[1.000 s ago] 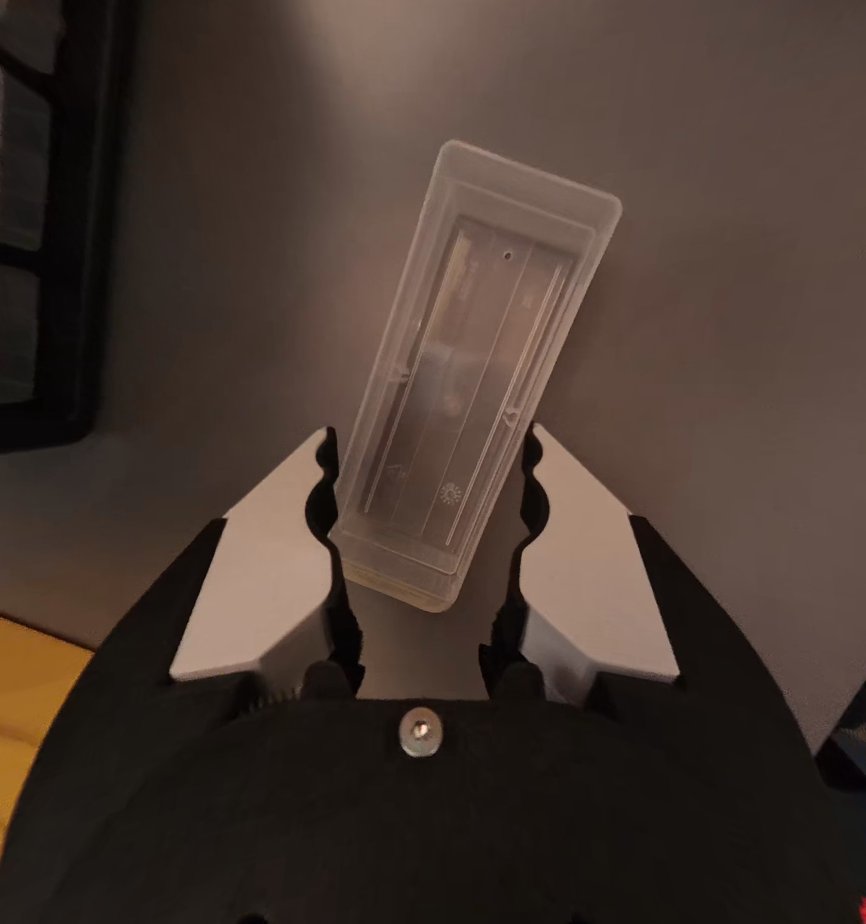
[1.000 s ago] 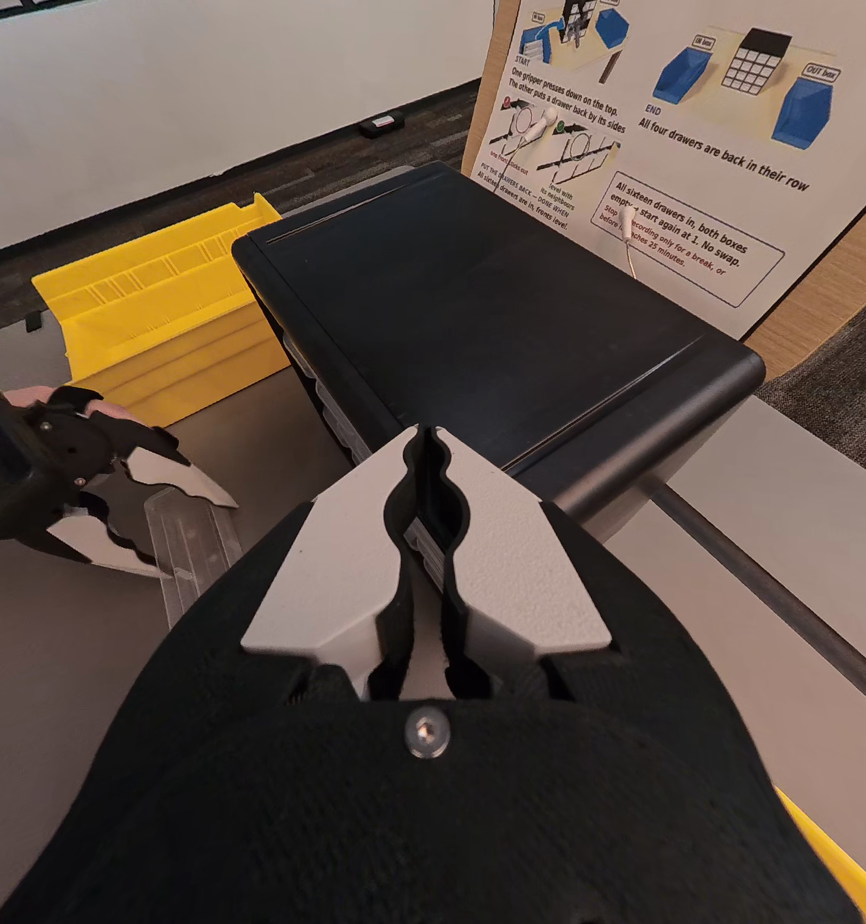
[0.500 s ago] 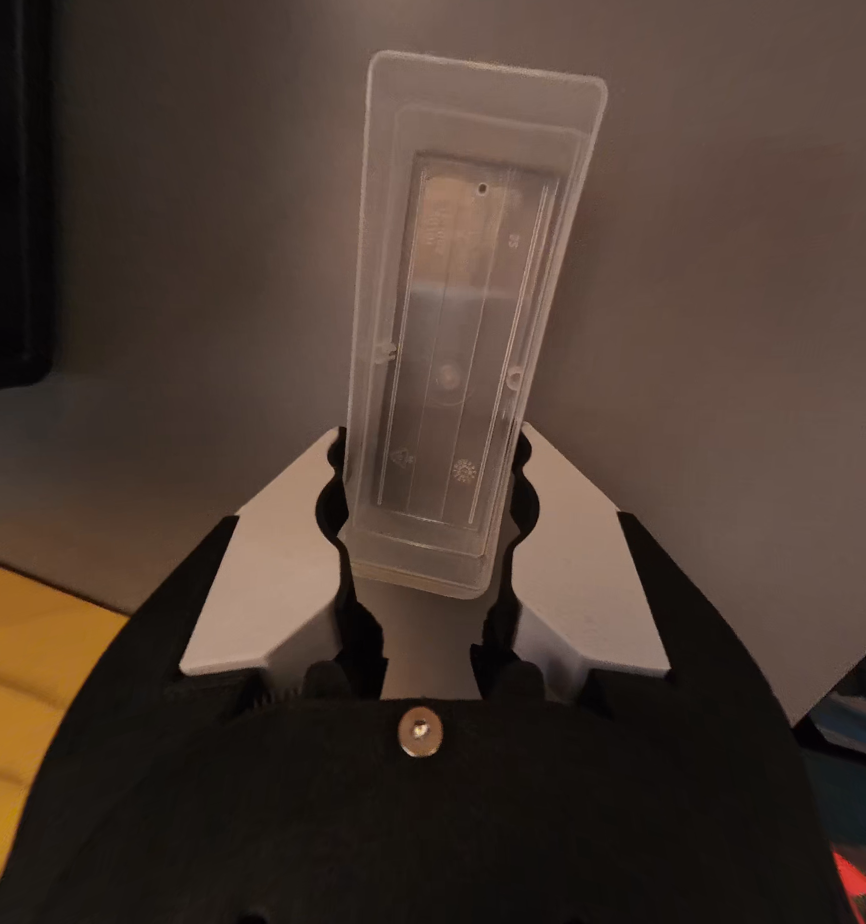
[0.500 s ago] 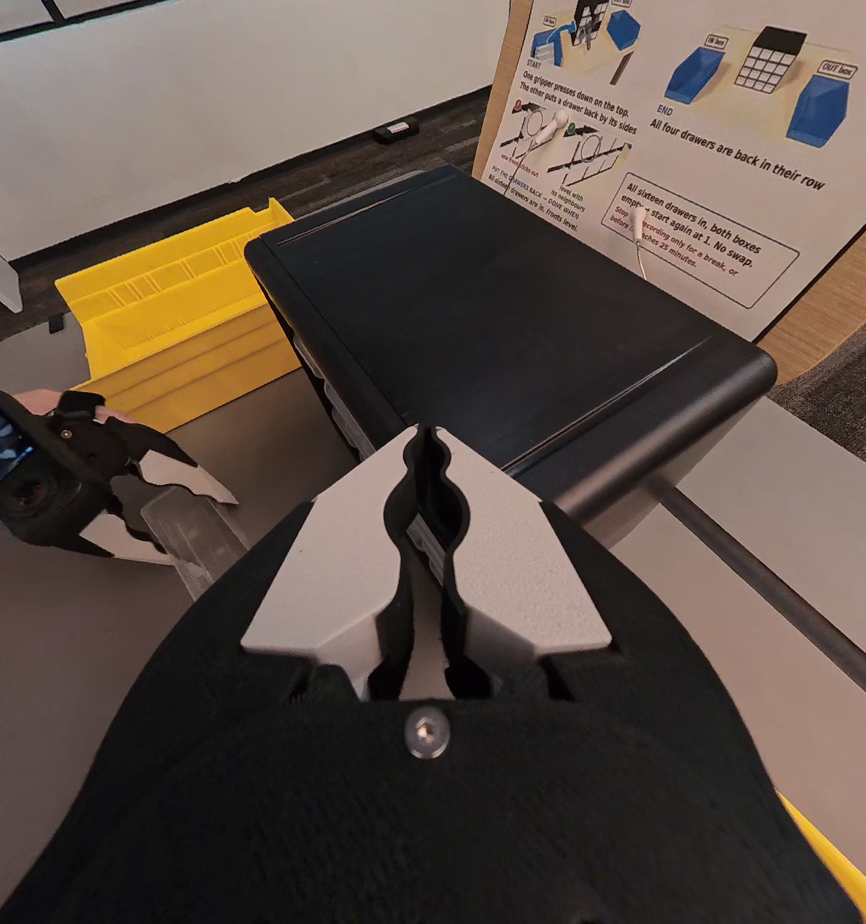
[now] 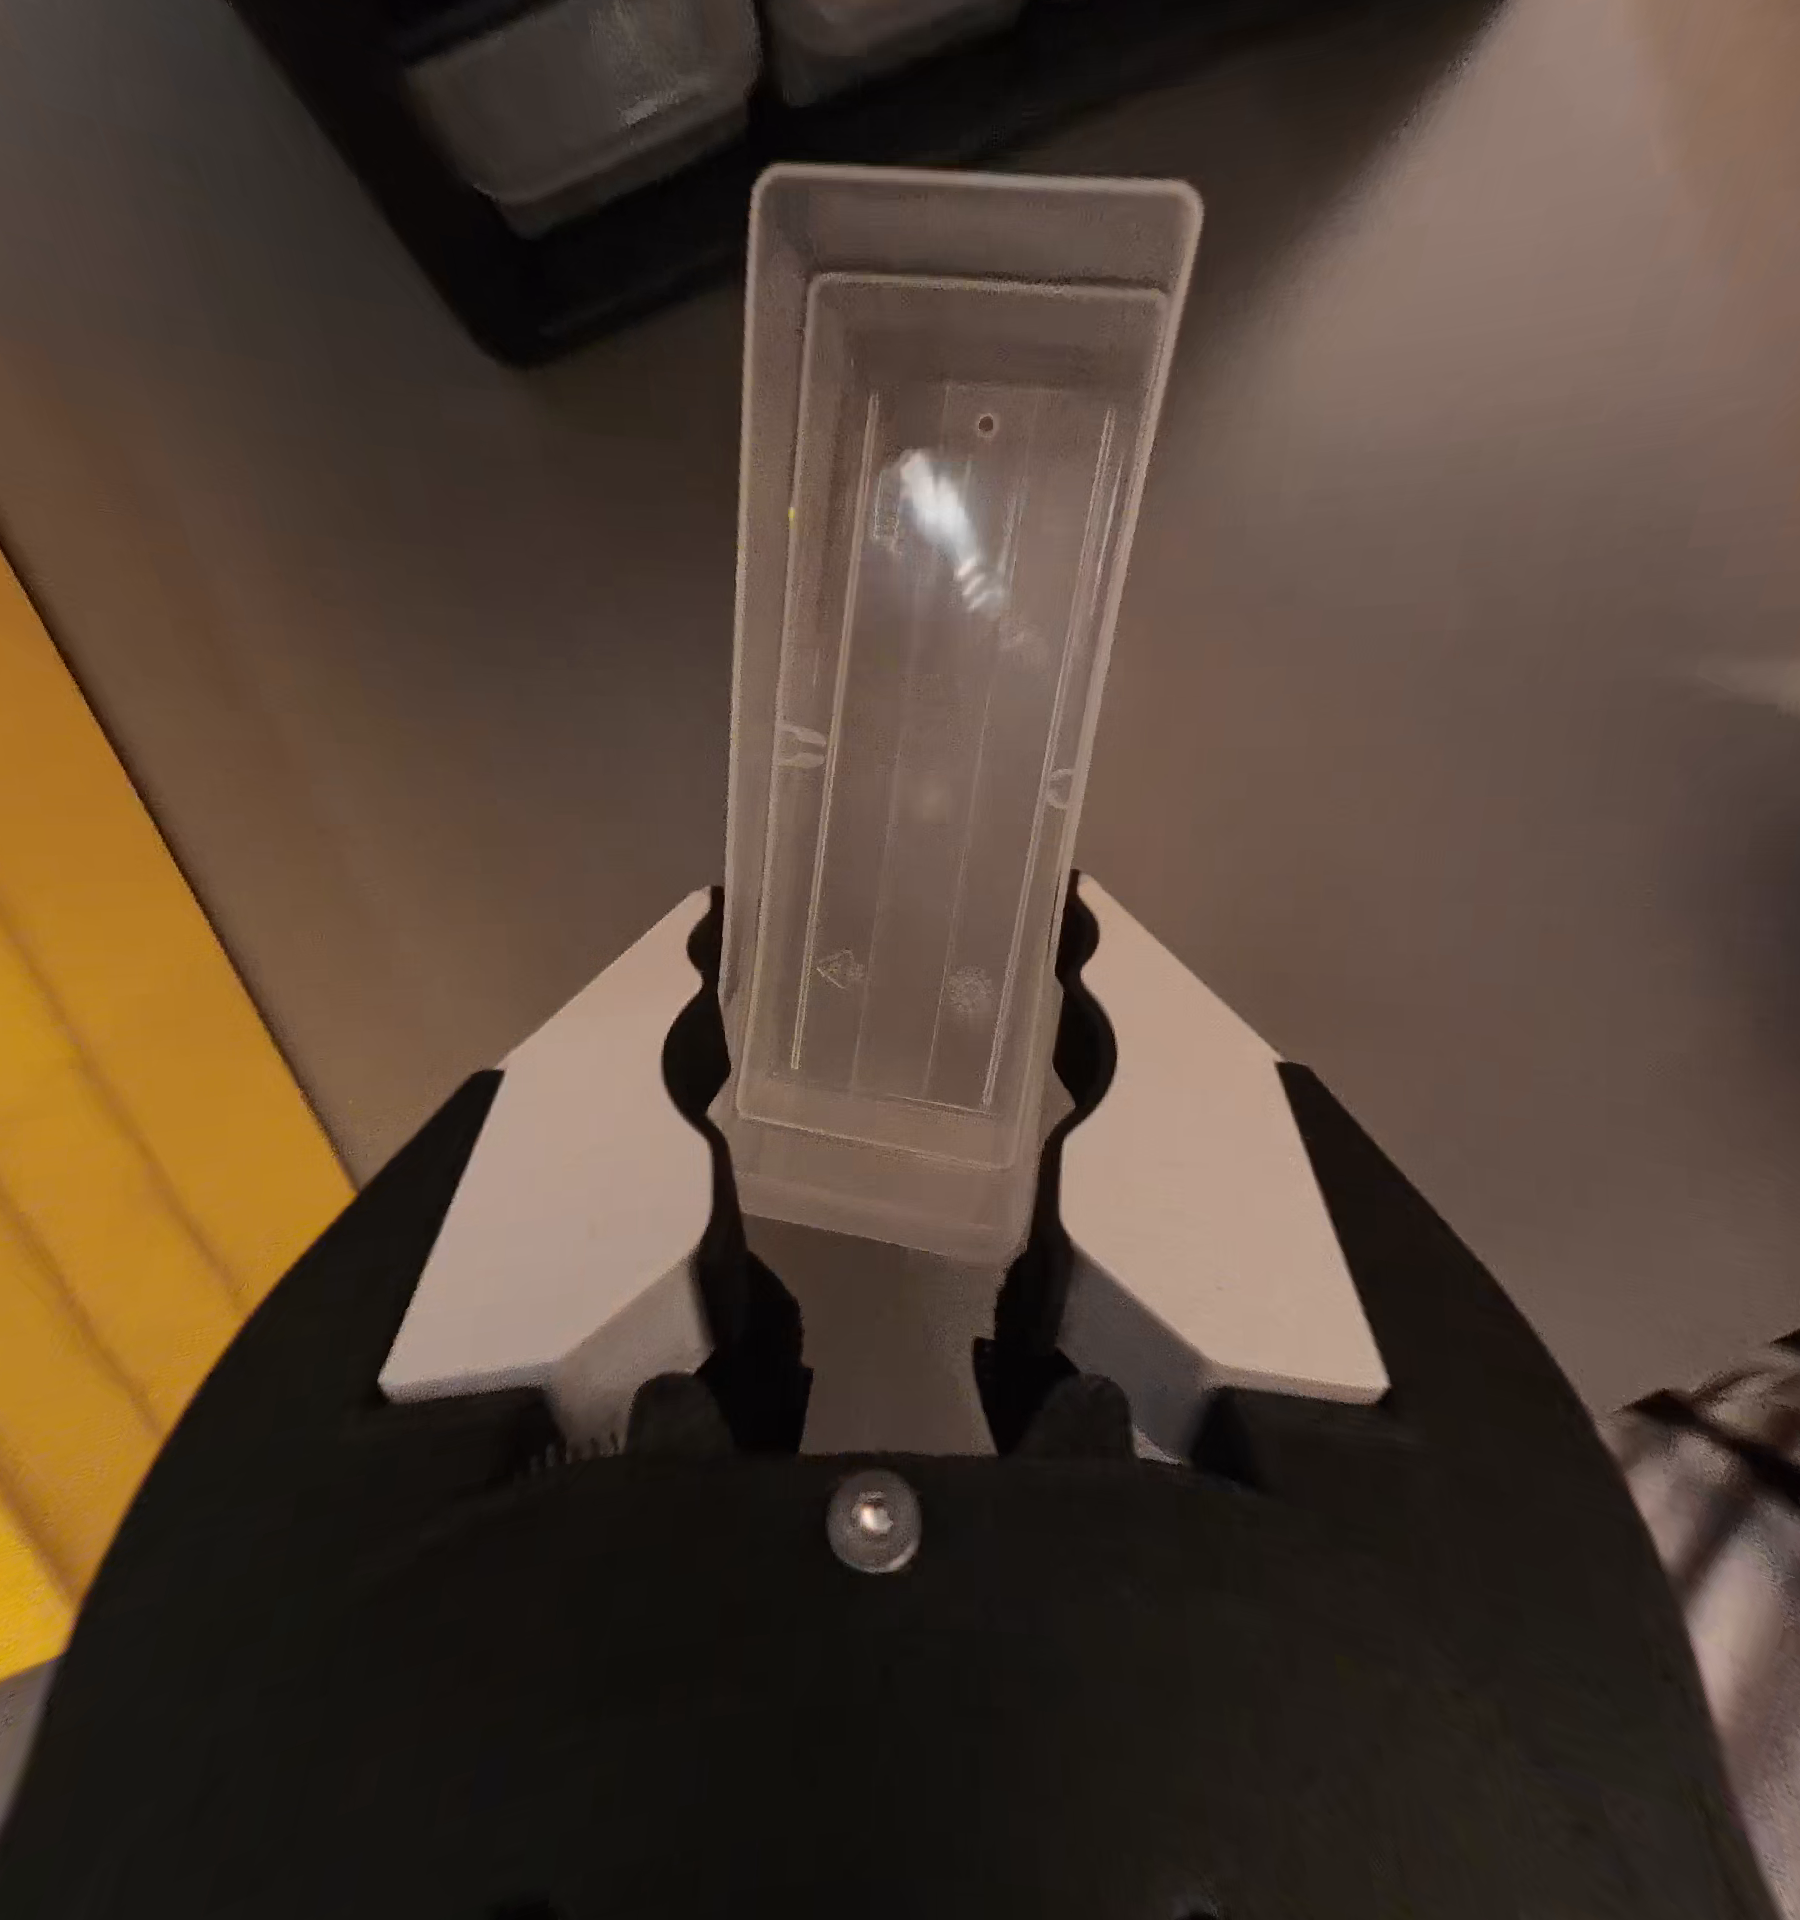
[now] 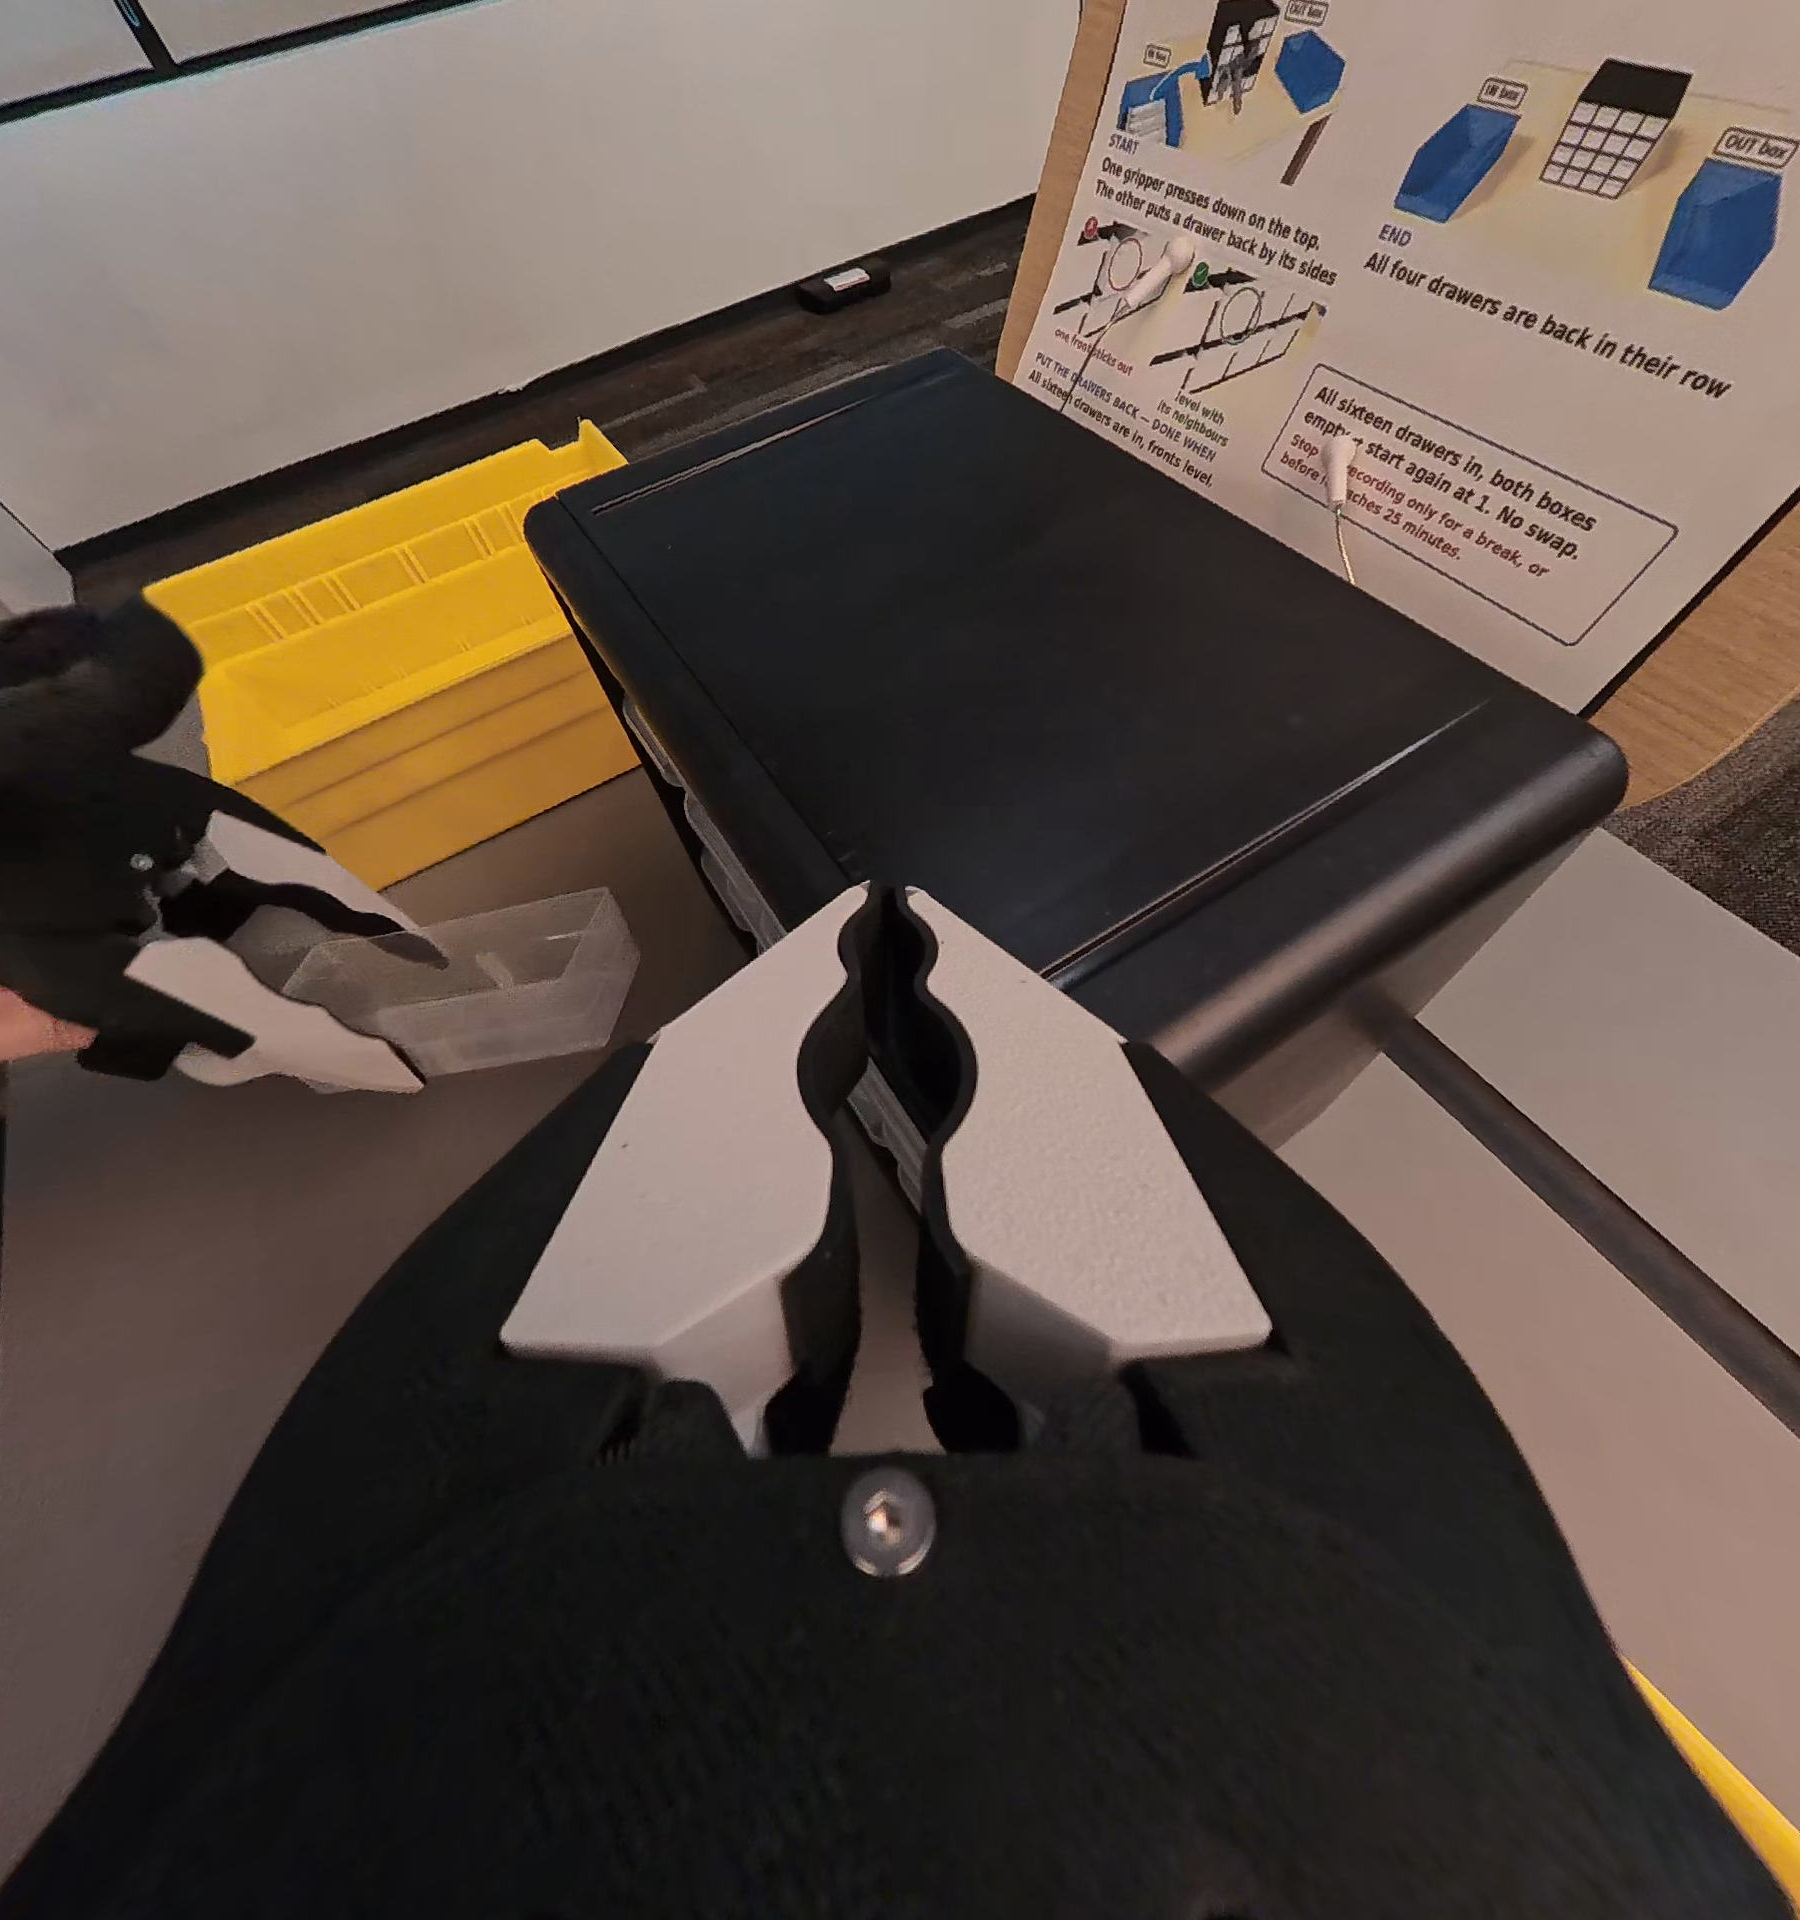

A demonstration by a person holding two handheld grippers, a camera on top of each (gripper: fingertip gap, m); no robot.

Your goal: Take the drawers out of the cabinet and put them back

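Observation:
My left gripper [image 5: 891,914] is shut on the sides of a clear plastic drawer [image 5: 937,644], held above the grey table with its open side up and its far end pointing at the black cabinet [image 5: 605,177]. The cabinet's front shows grey drawer fronts [image 5: 522,114]. In the right wrist view the same drawer [image 6: 491,977] sits in the left gripper [image 6: 408,997], left of the cabinet [image 6: 1062,665]. My right gripper [image 6: 888,904] is shut and empty, its tips at the near front corner of the cabinet's top.
A yellow bin [image 6: 397,623] stands on the table left of the cabinet and shows at the left edge of the left wrist view [image 5: 65,1039]. An instruction board [image 6: 1447,291] stands behind the cabinet. Another yellow edge [image 6: 1748,1808] shows at the bottom right. The grippers' ends are close to 30 cm from one another.
My left gripper has lifted the drawer and swung it round to face the cabinet front; it now holds the drawer straight. My right gripper has stayed shut at the cabinet top.

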